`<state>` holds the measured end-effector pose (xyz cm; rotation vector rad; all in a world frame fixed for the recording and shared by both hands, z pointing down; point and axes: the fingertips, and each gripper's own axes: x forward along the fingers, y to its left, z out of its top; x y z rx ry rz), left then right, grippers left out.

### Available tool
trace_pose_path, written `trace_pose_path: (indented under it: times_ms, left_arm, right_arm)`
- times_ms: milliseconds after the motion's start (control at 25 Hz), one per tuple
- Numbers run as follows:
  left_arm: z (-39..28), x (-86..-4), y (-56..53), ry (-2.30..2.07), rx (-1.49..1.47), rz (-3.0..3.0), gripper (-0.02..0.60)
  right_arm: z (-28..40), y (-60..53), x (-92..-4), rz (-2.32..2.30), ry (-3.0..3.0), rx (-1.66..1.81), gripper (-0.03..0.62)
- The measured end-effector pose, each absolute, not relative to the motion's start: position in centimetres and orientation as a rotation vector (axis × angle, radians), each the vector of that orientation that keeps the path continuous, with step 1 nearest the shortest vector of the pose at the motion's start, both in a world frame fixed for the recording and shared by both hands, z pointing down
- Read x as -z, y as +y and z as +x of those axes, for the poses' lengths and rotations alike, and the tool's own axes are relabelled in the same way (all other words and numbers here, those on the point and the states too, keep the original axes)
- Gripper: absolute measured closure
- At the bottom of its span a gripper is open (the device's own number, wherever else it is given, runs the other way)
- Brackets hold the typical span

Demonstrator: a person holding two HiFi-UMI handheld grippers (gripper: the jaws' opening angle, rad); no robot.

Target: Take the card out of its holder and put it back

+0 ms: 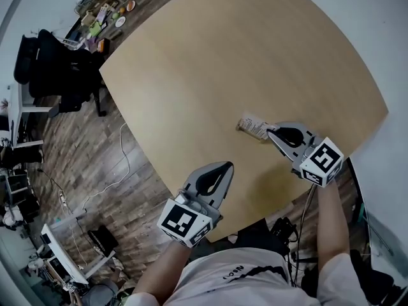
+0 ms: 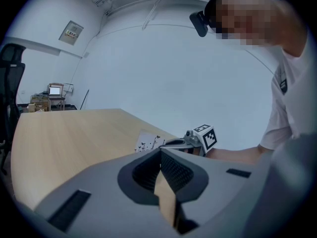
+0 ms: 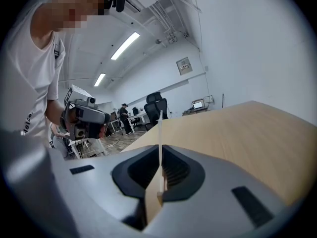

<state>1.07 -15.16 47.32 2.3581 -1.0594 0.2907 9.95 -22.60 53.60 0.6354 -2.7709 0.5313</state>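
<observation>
A small white card (image 1: 254, 127) with black print lies flat on the wooden table (image 1: 242, 50), near its right front edge; I cannot tell the card apart from its holder. My right gripper (image 1: 270, 131) is shut on the card's near edge. In the right gripper view the card (image 3: 160, 128) shows as a thin white sheet standing edge-on between the closed jaws (image 3: 160, 155). My left gripper (image 1: 227, 166) hovers over the table's front edge, shut and with nothing in it. Its own view (image 2: 161, 152) looks across at the card (image 2: 147, 142) and the right gripper (image 2: 182, 144).
The table's front edge runs just under both grippers. Off the table's left side are black office chairs (image 1: 54, 65), a cluttered shelf (image 1: 102, 14), desks and a white cable (image 1: 121, 164) on the wood floor. A white wall stands to the right.
</observation>
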Motion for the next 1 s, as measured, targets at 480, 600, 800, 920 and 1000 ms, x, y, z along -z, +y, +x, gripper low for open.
trace_pose_path:
  times_ms: [480, 600, 800, 920, 1000]
  left_arm:
    - [0.7, -47.6, -14.9, -1.067, -0.298, 2.346, 0.569]
    - [0.7, -47.6, -14.9, -1.065, -0.296, 2.345, 0.569]
    - [0.6, -47.6, -14.8, -1.066, -0.296, 2.343, 0.569]
    - [0.8, -47.7, -14.8, -1.068, -0.299, 2.340, 0.569]
    - [0.9, -47.6, -14.8, -1.067, -0.300, 2.338, 0.569]
  right_arm:
    - [9.7, -22.6, -54.7, 0.649, -2.753, -0.540, 0.569]
    - [9.6, -22.6, -54.6, 0.652, -2.756, -0.538, 0.569]
    - [9.5, -22.6, -54.7, 0.643, -2.752, -0.532, 0.569]
    - [9.6, -22.5, -55.0, 0.628, -2.742, -0.526, 0.569]
    - [9.7, -22.3, -55.4, 0.619, -2.731, -0.520, 0.569]
